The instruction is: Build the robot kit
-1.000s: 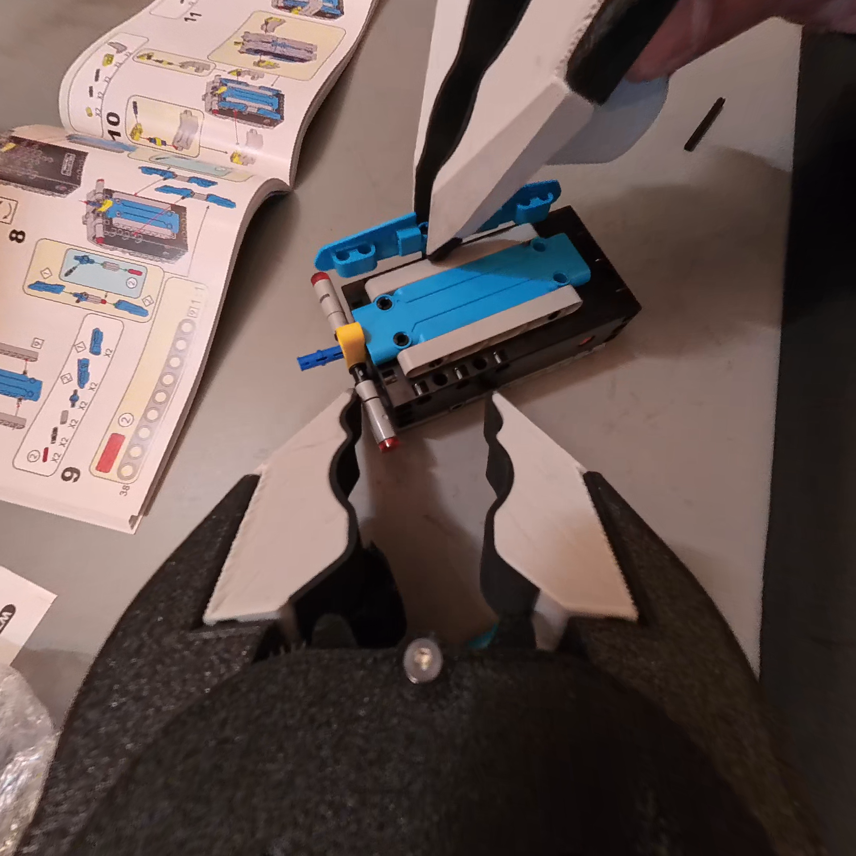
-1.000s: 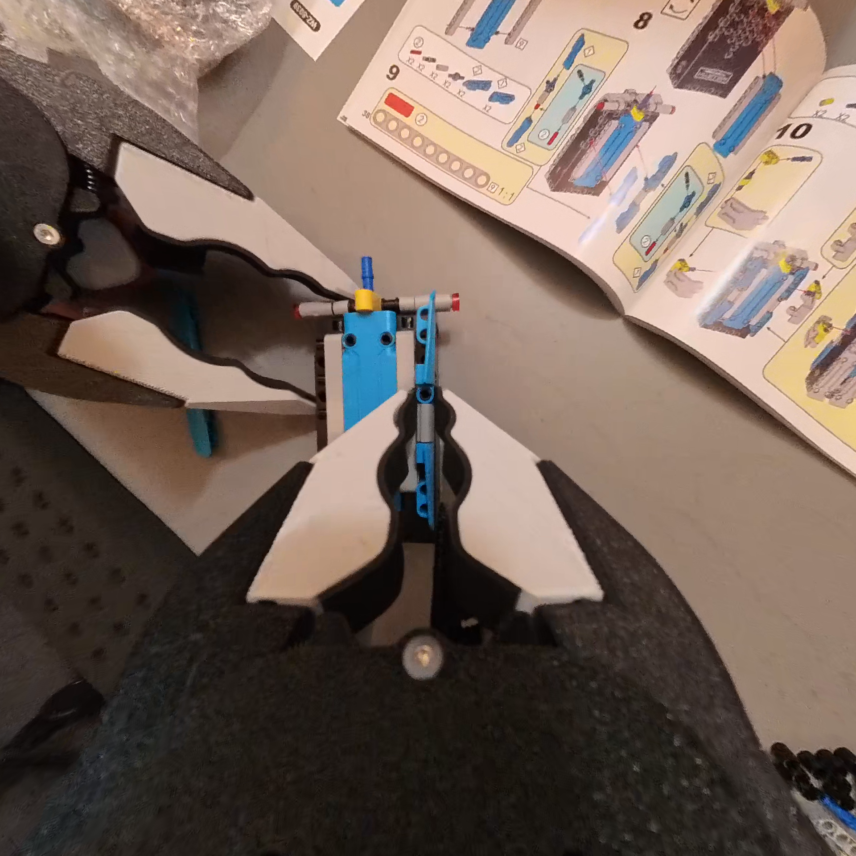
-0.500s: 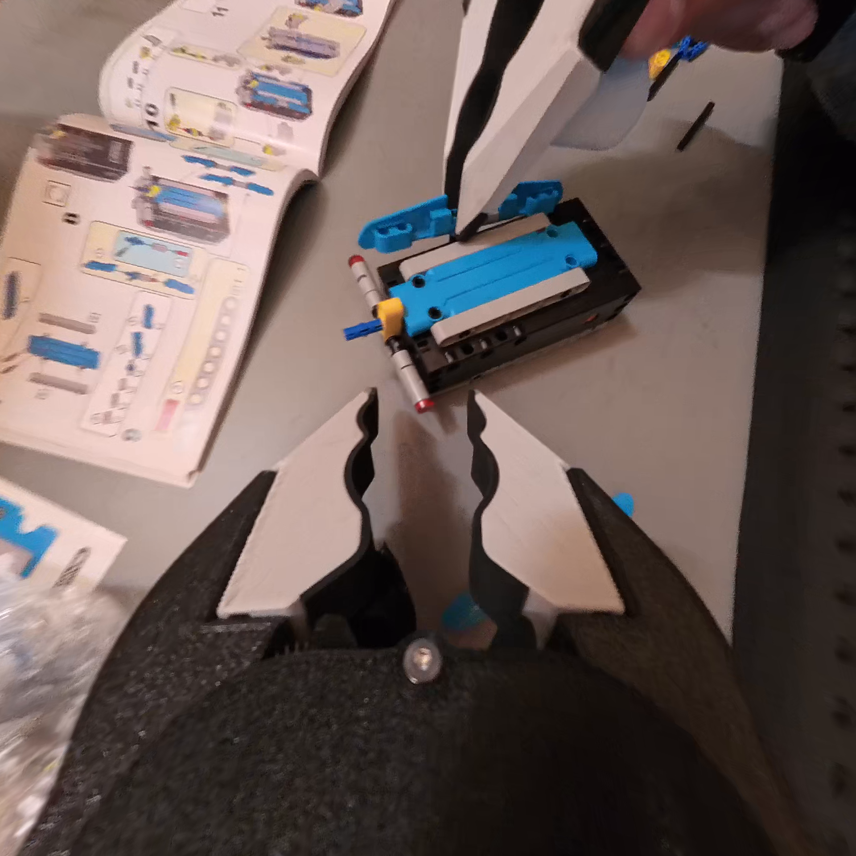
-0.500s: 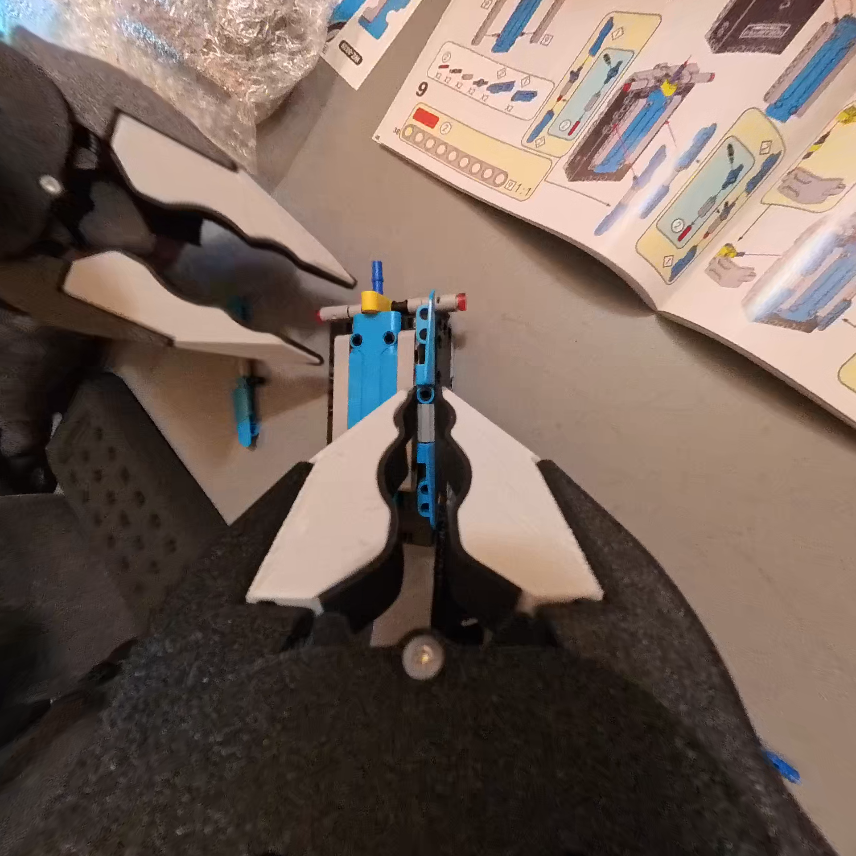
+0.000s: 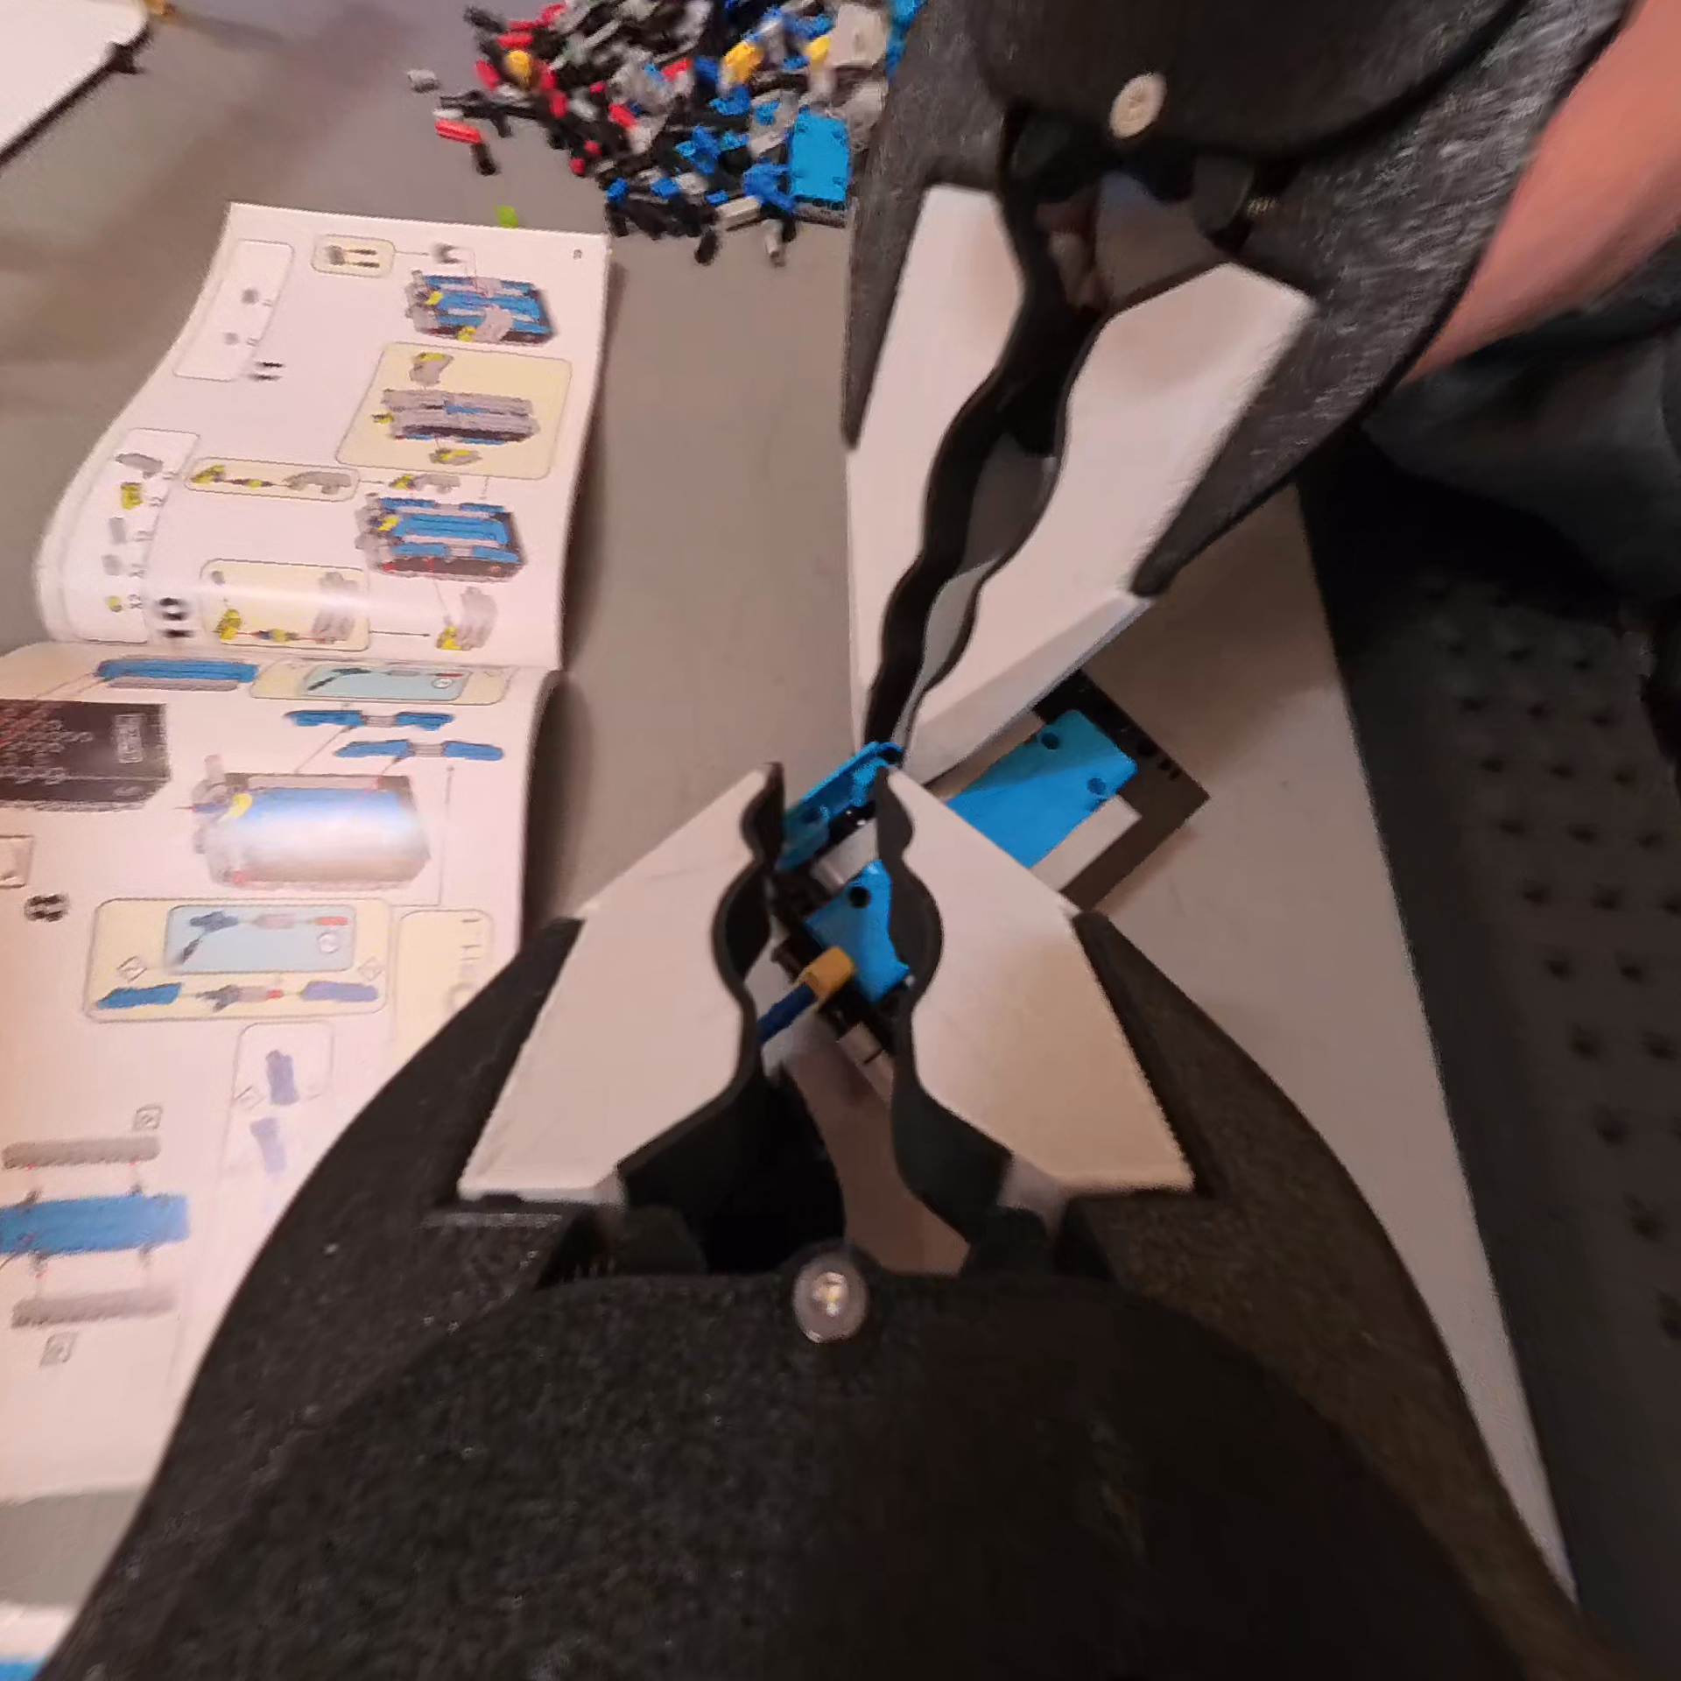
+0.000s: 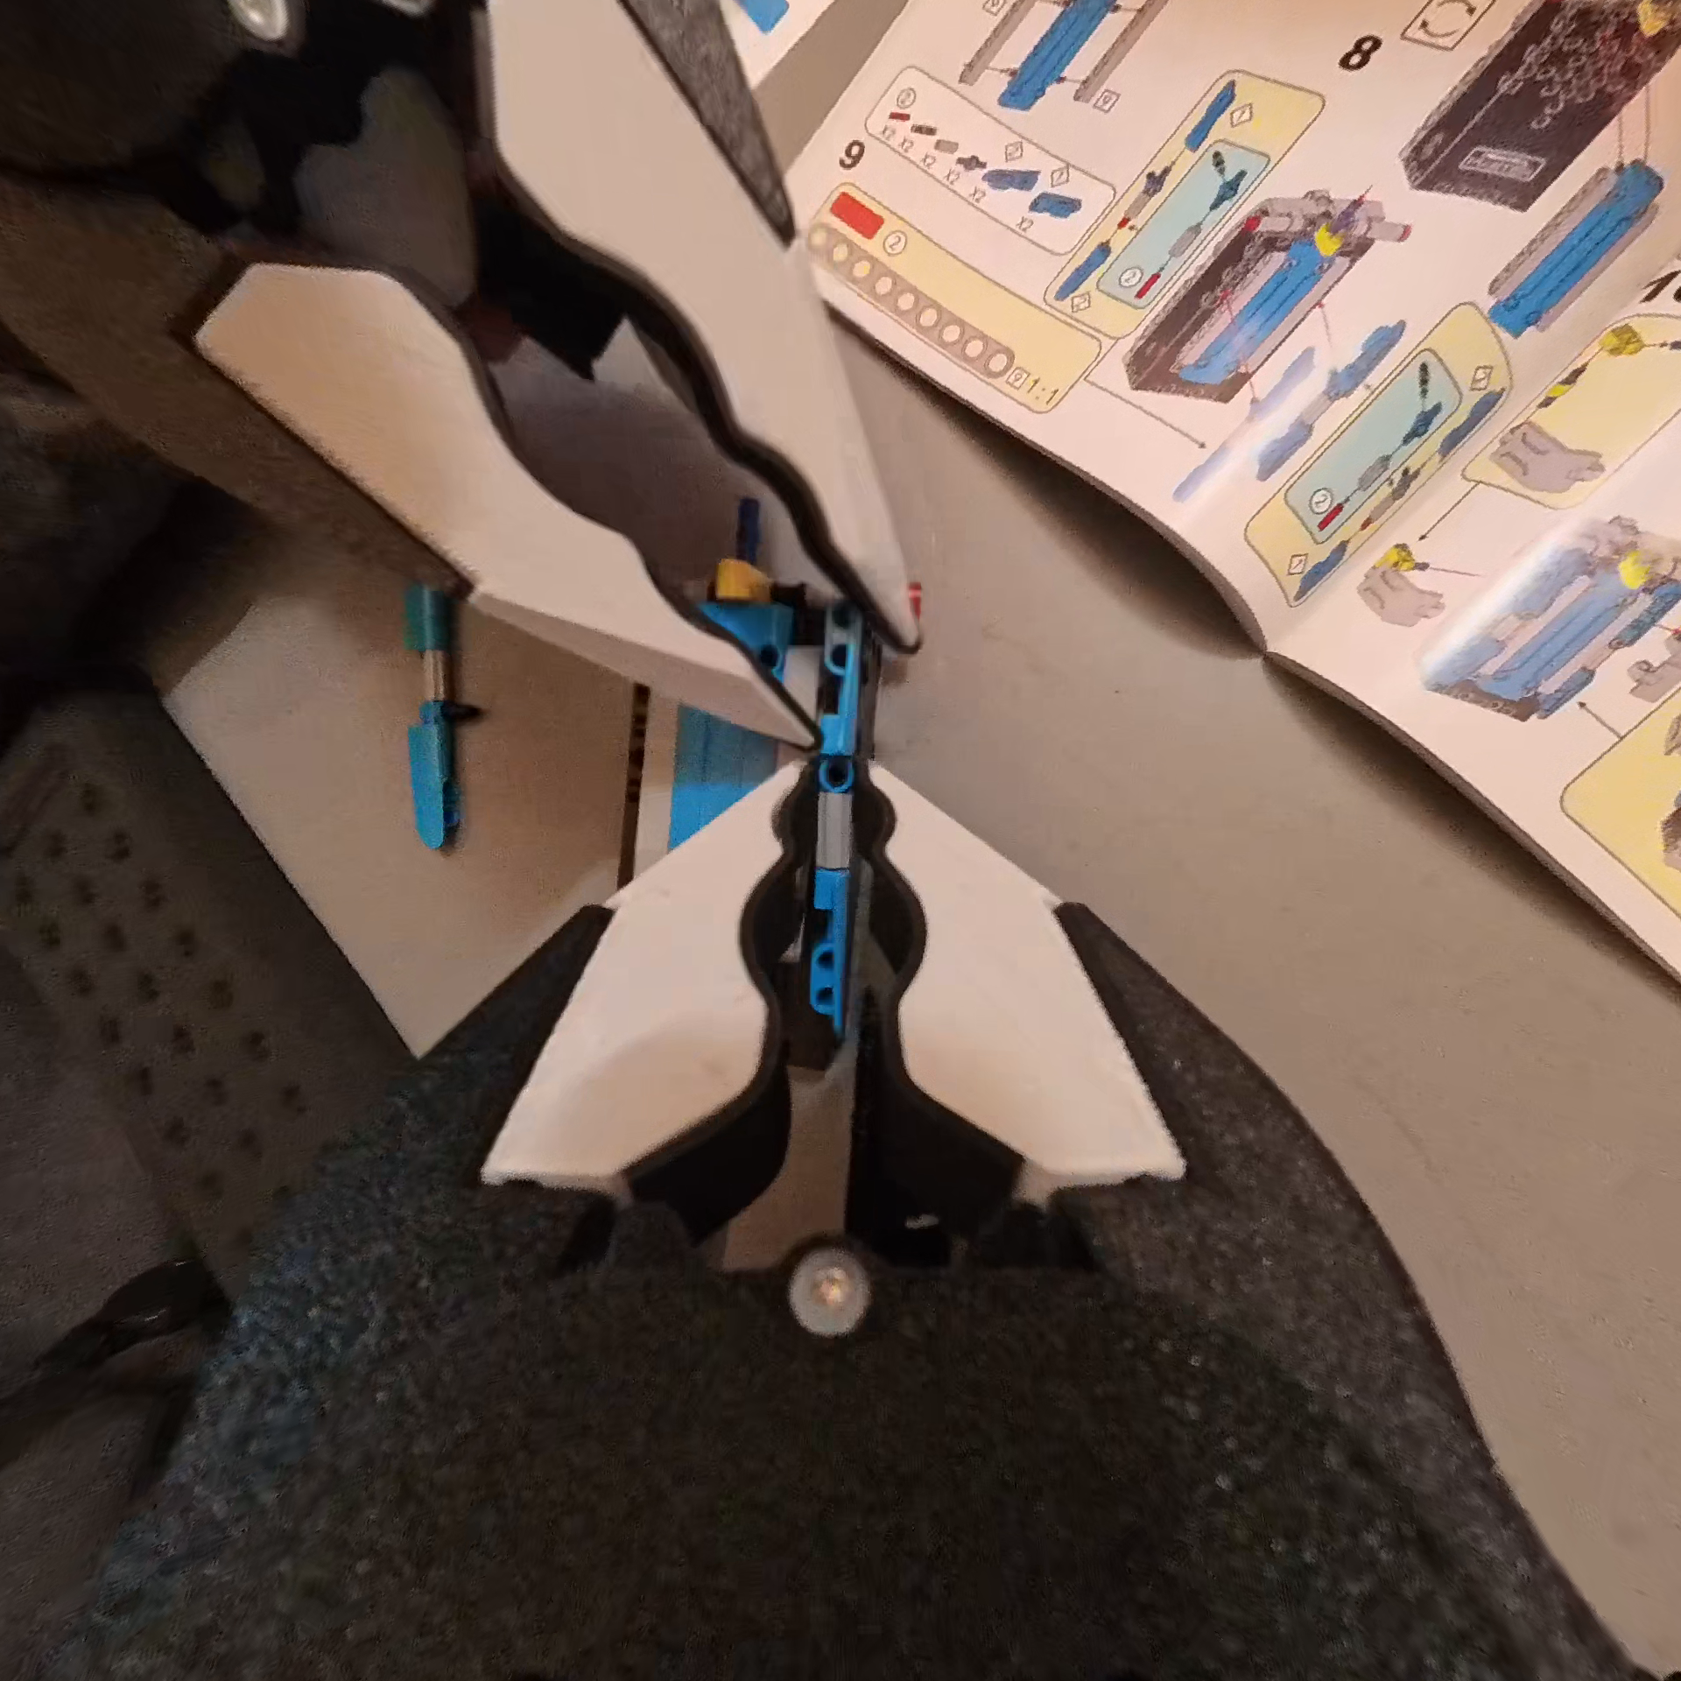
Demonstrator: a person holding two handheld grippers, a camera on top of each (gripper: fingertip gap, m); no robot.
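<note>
a black block with blue panels (image 5: 1046,800) lies on the grey desk (image 6: 1182,910). the left gripper (image 5: 832,791) is set over its near end, jaws apart, nothing clamped. the right gripper (image 6: 837,773) has its jaws closed on a thin blue beam (image 6: 830,910) held against the block's side, apparently not yet seated. an open booklet (image 5: 300,564) lies beyond the jaws.
</note>
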